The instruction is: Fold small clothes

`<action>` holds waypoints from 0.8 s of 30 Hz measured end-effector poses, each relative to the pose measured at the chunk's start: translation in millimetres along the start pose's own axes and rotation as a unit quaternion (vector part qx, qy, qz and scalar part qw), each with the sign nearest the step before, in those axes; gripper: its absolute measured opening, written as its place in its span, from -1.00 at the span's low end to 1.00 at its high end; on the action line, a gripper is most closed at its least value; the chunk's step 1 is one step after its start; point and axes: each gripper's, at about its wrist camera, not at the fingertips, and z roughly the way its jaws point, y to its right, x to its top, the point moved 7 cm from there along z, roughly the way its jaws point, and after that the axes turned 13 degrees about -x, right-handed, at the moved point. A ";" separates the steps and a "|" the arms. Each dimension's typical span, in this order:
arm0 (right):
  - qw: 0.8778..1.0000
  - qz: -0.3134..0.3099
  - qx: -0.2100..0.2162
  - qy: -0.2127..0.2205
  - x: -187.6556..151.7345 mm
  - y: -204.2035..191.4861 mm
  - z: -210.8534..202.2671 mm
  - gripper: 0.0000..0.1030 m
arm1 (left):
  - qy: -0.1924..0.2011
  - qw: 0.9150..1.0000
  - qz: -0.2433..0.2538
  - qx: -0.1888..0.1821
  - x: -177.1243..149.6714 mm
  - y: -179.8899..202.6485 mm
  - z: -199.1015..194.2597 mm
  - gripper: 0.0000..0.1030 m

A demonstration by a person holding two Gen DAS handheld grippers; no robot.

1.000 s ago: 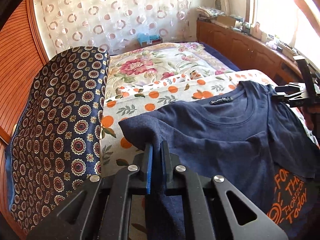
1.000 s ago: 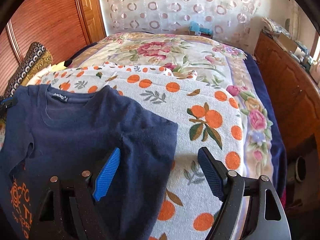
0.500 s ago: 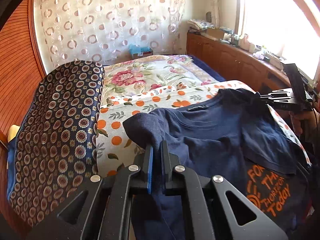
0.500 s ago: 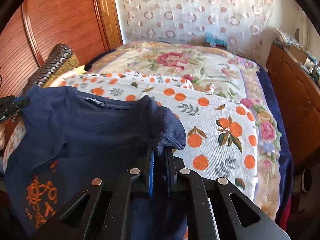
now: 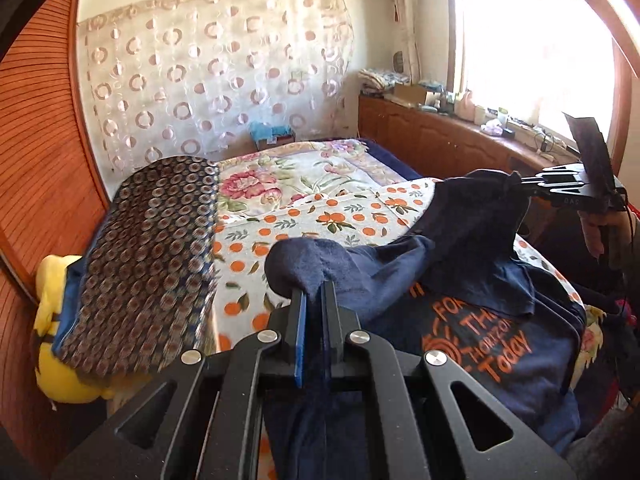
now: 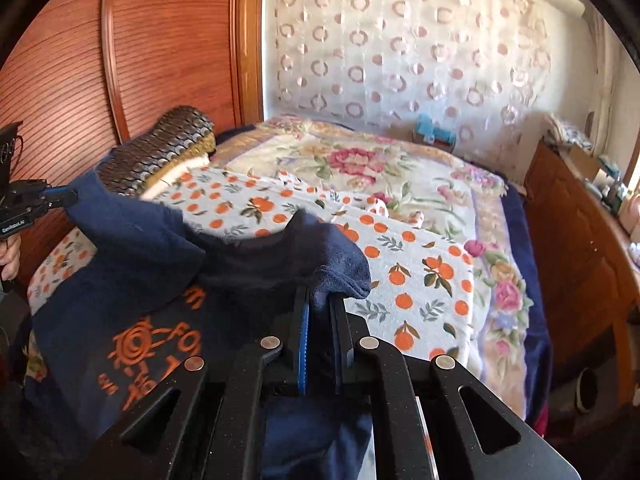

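I have each hand-held gripper, left (image 5: 314,300) and right (image 6: 320,300), clamped on a shoulder of the navy T-shirt (image 5: 480,328), raised above the orange-print towel (image 5: 320,216). If either thin pinch slips, I'd expect the fold to collapse crooked.

Matte black two-finger left gripper (image 5: 314,308): blue pad strips, silver pivot screws, triangular cutouts; right gripper (image 6: 320,312) identical.

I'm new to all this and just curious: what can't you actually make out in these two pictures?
- Orange print on the T-shirt: left view, part covered by a fold; right view, cut by the right gripper.
- Windowsill clutter: left view, too small, washed out by glare.
- Yellow toy: mostly under the patterned cushion.
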 end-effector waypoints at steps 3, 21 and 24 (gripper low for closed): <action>1.000 -0.003 -0.001 0.006 -18.8 -4.2 -28.3 -0.83 | 0.004 1.000 -0.010 -0.002 -24.3 8.6 -20.6 -0.86; 0.999 -0.033 0.023 -0.025 -106.4 -35.4 -114.9 -0.83 | 0.012 0.998 -0.067 -0.017 -112.3 34.2 -79.8 -0.86; 0.998 -0.049 0.022 -0.023 -105.7 -39.1 -128.4 -0.83 | 0.011 0.998 -0.060 -0.009 -114.6 37.7 -91.5 -0.86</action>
